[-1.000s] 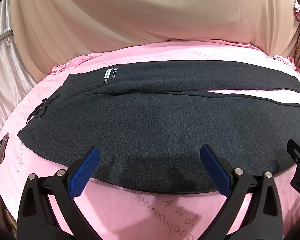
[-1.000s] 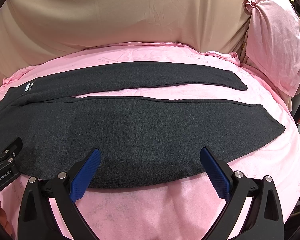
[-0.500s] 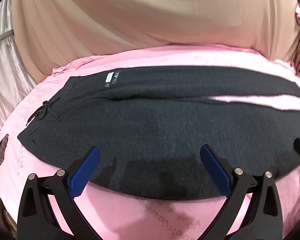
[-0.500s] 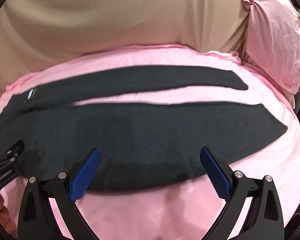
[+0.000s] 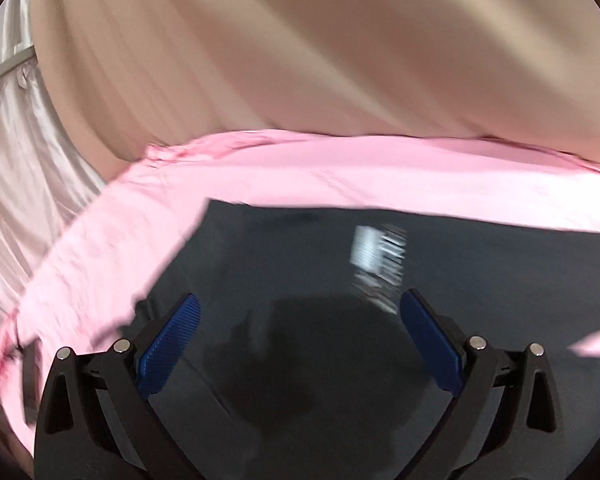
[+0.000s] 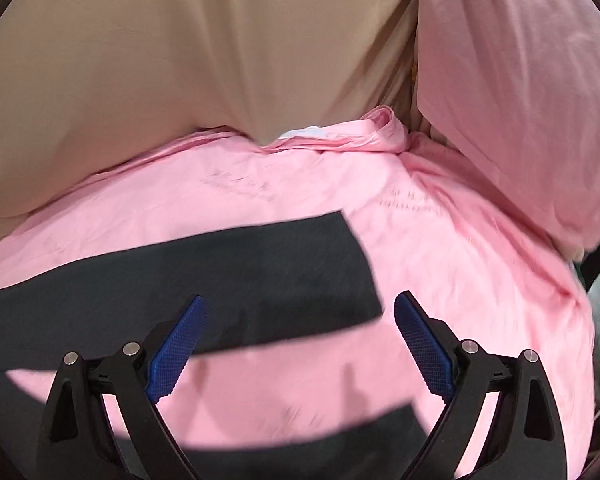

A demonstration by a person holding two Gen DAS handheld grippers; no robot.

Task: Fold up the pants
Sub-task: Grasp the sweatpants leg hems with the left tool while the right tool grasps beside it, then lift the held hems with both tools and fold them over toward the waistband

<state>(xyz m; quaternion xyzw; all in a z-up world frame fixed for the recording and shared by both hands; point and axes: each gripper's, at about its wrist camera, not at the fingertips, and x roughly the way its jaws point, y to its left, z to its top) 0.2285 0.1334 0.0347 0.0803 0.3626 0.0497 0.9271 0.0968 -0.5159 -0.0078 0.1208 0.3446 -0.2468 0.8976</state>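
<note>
Spread over the pink sheet (image 6: 440, 248) of a bed, backed by a beige curtain (image 5: 300, 60), with a pink pillow (image 6: 520, 100) at far right: dark grey pants (image 5: 480, 280), lying flat, far leg's hem (image 6: 356, 264) ahead of the right gripper (image 6: 298, 344), blurred white label (image 5: 380, 256) ahead of the left gripper (image 5: 300, 342). Both sets of jaws spread wide, gripping nothing, blue pads (image 5: 168, 344) poised above the cloth
</note>
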